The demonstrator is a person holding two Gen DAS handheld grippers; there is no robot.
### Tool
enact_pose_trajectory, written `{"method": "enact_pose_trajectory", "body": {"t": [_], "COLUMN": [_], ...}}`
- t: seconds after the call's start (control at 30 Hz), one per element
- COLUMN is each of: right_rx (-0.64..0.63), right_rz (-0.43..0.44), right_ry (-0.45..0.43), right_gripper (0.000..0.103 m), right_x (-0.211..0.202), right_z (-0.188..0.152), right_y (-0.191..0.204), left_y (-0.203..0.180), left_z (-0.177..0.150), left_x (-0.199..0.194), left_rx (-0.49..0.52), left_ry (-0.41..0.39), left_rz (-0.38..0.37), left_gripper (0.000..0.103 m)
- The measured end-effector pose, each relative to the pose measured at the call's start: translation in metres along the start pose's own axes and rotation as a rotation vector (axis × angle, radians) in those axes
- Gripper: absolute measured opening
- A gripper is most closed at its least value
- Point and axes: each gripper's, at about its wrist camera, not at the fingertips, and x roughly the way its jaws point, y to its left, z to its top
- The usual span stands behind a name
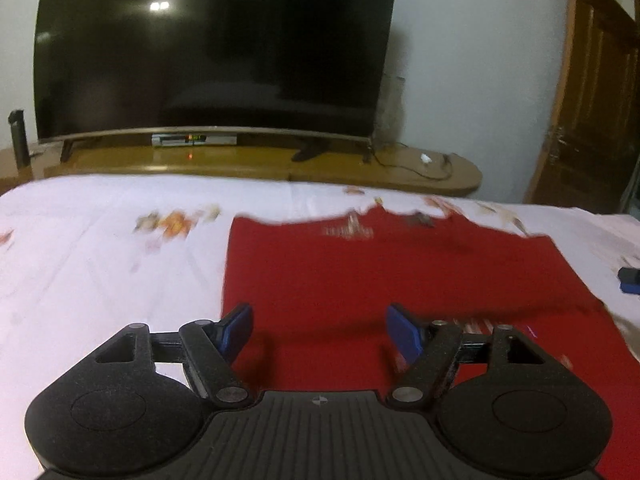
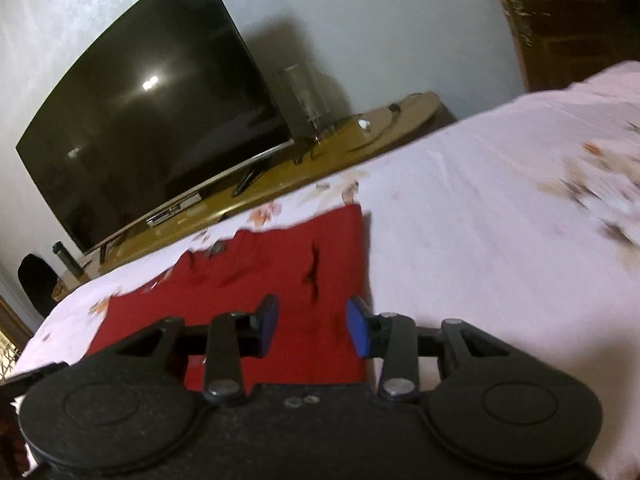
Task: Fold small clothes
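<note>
In the left wrist view, the red garment [image 1: 360, 272] is seen spread on the bed [image 1: 100, 248], partly folded (judged), below the left tongs [image 1: 320, 332], held apart and empty. In the right wrist view, the right tongs [image 2: 312, 328] are likewise apart, nothing clamped; further folds are judged outstanding.

Dim, warm indoor light. A ceiling lamp glares as a white spot on the dark curved television screen [image 1: 216, 52] beyond the fingers. The blue-padded fingers [image 1: 238, 330] cast soft shadows on the flat red cloth [image 1: 360, 272] between them. The cloth's far edge and the floral white bedsheet [image 2: 500, 208] smear with motion blur; fisheye bends the edges.
</note>
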Motion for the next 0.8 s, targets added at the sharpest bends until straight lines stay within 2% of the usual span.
{"method": "enact_pose_trajectory", "body": {"t": [0.13, 0.2, 0.23, 0.27, 0.33, 0.37, 0.43, 0.53, 0.63, 0.7, 0.8], "right_rx": [-0.021, -0.029, -0.037, -0.061, -0.124, -0.142, -0.137, -0.094, 0.048, 0.141, 0.29], "right_rz": [-0.001, 0.007, 0.011, -0.007, -0.045, -0.043, -0.006, 0.056, 0.076, 0.08, 0.1], "right_ry": [0.025, 0.046, 0.055, 0.074, 0.124, 0.124, 0.134, 0.198, 0.26, 0.269, 0.305], "right_gripper": [0.035, 0.033, 0.032, 0.03, 0.026, 0.026, 0.039, 0.041, 0.039, 0.039, 0.039], "right_x": [0.064, 0.083, 0.088, 0.092, 0.095, 0.087, 0.059, 0.006, -0.048, -0.084, -0.13], "right_z": [0.015, 0.017, 0.016, 0.013, 0.007, 0.005, 0.001, -0.025, -0.063, -0.086, -0.119], "right_y": [-0.006, -0.008, -0.009, -0.007, -0.007, -0.006, -0.008, -0.019, -0.039, -0.048, -0.055], "left_y": [-0.003, -0.003, -0.004, -0.005, -0.005, -0.007, -0.007, -0.005, 0.0, 0.007, 0.018], "left_z": [0.015, 0.011, 0.005, -0.001, -0.005, -0.007, -0.021, -0.059, -0.096, -0.117, -0.138], "left_x": [0.048, 0.056, 0.064, 0.068, 0.053, 0.036, 0.007, -0.043, -0.099, -0.131, -0.165], "left_rx": [-0.004, -0.019, 0.002, 0.025, 0.024, 0.033, 0.031, 0.03, 0.033, 0.003, -0.048], "left_ry": [0.023, 0.044, 0.106, 0.136, 0.141, 0.14, 0.157, 0.214, 0.233, 0.258, 0.283], "left_rz": [0.029, 0.04, 0.076, 0.094, 0.07, 0.037, -0.018, -0.029, -0.018, -0.003, -0.045], "left_gripper": [0.074, 0.074, 0.074, 0.074, 0.074, 0.074, 0.074, 0.074, 0.074, 0.074, 0.074]}}
